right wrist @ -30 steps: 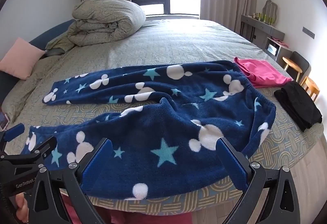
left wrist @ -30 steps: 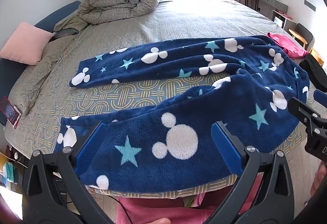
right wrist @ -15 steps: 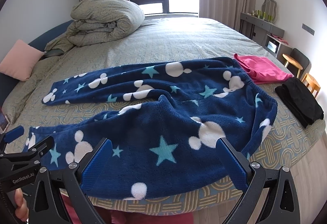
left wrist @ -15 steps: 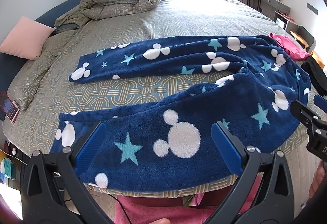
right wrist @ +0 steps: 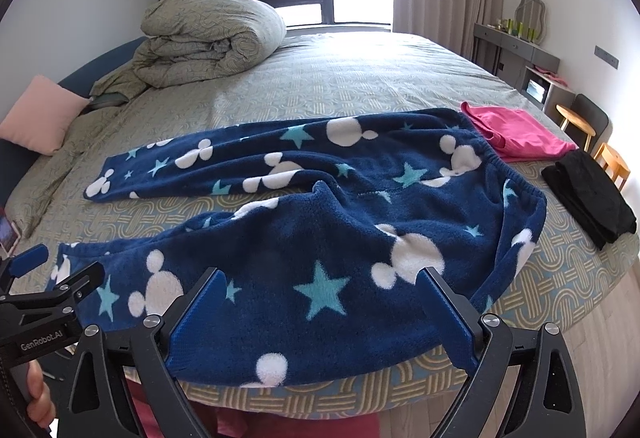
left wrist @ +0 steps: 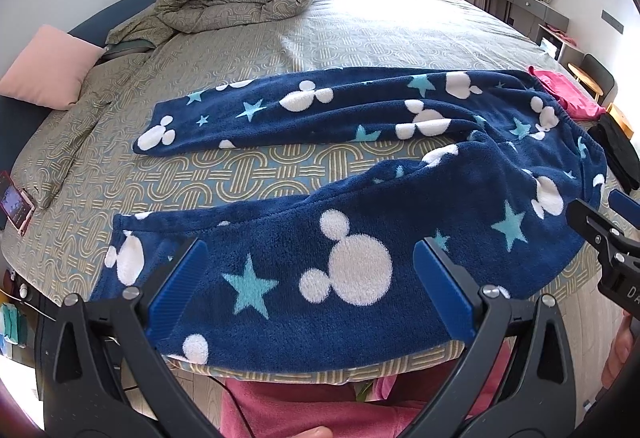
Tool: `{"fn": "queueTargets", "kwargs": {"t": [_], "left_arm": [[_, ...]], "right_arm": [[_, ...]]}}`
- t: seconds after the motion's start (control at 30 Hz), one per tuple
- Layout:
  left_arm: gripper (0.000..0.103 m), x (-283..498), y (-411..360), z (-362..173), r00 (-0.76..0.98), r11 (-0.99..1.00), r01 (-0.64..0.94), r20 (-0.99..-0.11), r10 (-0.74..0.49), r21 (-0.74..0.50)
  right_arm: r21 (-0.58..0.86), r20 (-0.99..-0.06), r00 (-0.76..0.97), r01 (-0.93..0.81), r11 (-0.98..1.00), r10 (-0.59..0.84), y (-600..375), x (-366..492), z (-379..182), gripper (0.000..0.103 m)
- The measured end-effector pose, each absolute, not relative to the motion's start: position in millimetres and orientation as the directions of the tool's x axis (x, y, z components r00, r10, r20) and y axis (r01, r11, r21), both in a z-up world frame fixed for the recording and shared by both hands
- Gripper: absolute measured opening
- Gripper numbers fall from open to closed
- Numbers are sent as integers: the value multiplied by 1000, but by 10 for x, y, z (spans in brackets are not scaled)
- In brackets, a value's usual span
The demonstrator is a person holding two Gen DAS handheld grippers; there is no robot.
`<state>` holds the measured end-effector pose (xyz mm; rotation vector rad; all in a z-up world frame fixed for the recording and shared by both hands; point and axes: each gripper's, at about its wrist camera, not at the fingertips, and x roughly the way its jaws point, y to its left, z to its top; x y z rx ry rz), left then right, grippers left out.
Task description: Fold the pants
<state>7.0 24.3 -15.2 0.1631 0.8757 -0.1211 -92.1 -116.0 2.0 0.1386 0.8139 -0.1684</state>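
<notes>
Both tools are held wide apart and empty: the left tool (left wrist: 308, 290) is poised over the near leg toward its cuff, the right tool (right wrist: 320, 314) over the same leg nearer the waistband. The pants (right wrist: 320, 222) are spread unfolded across the bed (right wrist: 360, 86), legs splayed apart, cuffs at the left, waistband at the right, the near leg draped at the bed's near edge. If only the top fleece layer is pinched, the leg may be dragged off the edge; the pink cloth (right wrist: 516, 134) touching the waistband could be snagged.
</notes>
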Motion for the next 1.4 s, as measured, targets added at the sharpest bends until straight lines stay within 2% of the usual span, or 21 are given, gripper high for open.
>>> {"fn": "queueTargets", "kwargs": {"t": [0.5,0.93,1.4], "left_arm": [[102,68,295,-189,636,984,169,-769,-63,58],[102,22,289,-185,659,984,151,-752,-28,96],[102,-3,263,-174,644,982,179,-762,-65,68]], "right_arm": [[72,-748,658,212,975,-88,-1240,-934,-43,87],[84,-756,650,216,973,-79,-1267,-947,-81,86],[83,-756,650,214,973,-78,-1257,-939,-87,86]]}}
